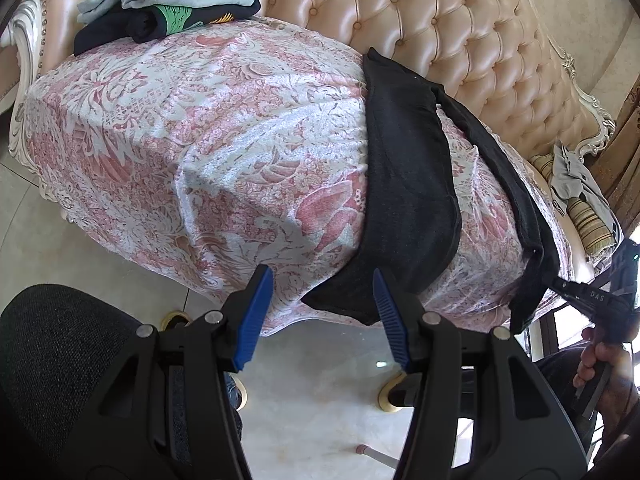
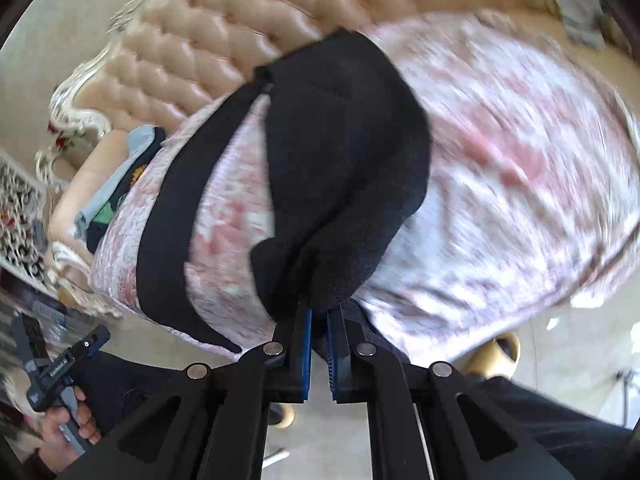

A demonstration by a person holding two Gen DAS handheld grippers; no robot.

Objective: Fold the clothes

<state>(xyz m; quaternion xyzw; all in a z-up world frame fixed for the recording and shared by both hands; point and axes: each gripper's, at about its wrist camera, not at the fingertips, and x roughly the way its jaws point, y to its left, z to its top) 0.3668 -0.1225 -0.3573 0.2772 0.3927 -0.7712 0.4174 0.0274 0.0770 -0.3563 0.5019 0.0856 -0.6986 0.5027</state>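
Black garment (image 1: 408,184) draped over the sofa's floral cover (image 1: 180,140). Right tool (image 2: 319,344) clamps the garment's near edge; left tool (image 1: 322,316) gapes wide, empty, just before it.

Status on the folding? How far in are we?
Done: a folded pile sits at the sofa's far end. In hand: the right gripper is shut on the black garment, spread across the floral cover; the left gripper is open, empty. Left: this fold, plus grey clothes by the armrest.
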